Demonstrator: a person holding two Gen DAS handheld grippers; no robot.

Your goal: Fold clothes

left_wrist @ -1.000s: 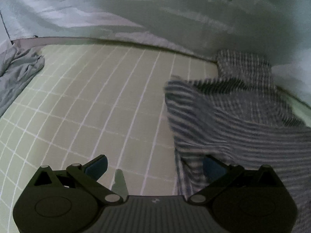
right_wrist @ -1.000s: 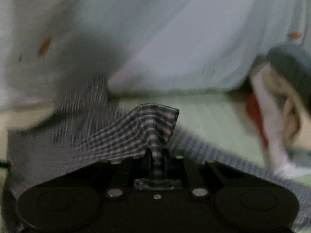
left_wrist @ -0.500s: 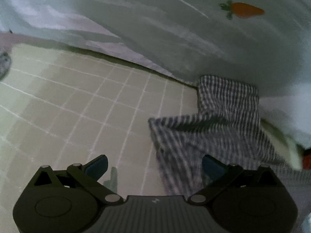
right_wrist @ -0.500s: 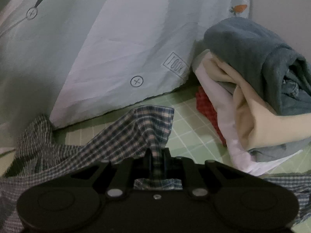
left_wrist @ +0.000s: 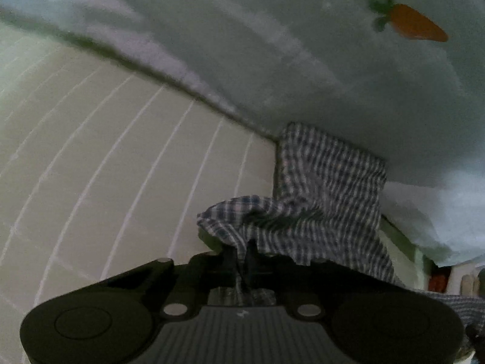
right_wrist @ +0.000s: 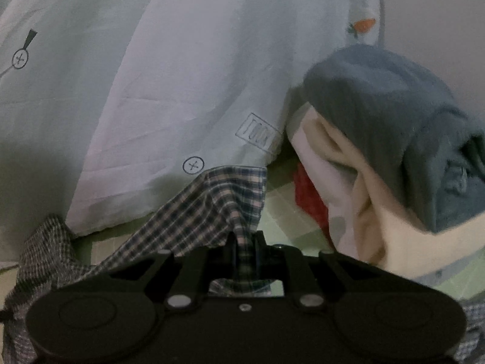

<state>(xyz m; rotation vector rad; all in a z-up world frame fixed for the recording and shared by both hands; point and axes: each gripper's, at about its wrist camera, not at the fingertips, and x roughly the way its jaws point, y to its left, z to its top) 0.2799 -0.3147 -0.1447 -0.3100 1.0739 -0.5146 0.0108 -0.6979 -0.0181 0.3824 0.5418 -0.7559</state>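
Note:
A blue-and-white checked garment [left_wrist: 327, 188] lies on the pale green grid-patterned mat [left_wrist: 106, 151], its far end against a light quilt. My left gripper [left_wrist: 242, 251] is shut on a bunched corner of it, lifted a little off the mat. In the right wrist view the same checked garment [right_wrist: 212, 209] rises in a fold to my right gripper [right_wrist: 244, 242], which is shut on another edge of it. The cloth trails away to the lower left there.
A light blue quilt [right_wrist: 166, 75] with carrot and cross prints runs along the back; it also shows in the left wrist view [left_wrist: 303, 45]. A pile of clothes [right_wrist: 394, 151], grey-blue, cream, white and red, sits to the right of my right gripper.
My left gripper was open beside the garment's edge and has now shut on its corner. My right gripper has kept its hold and swung toward the clothes pile.

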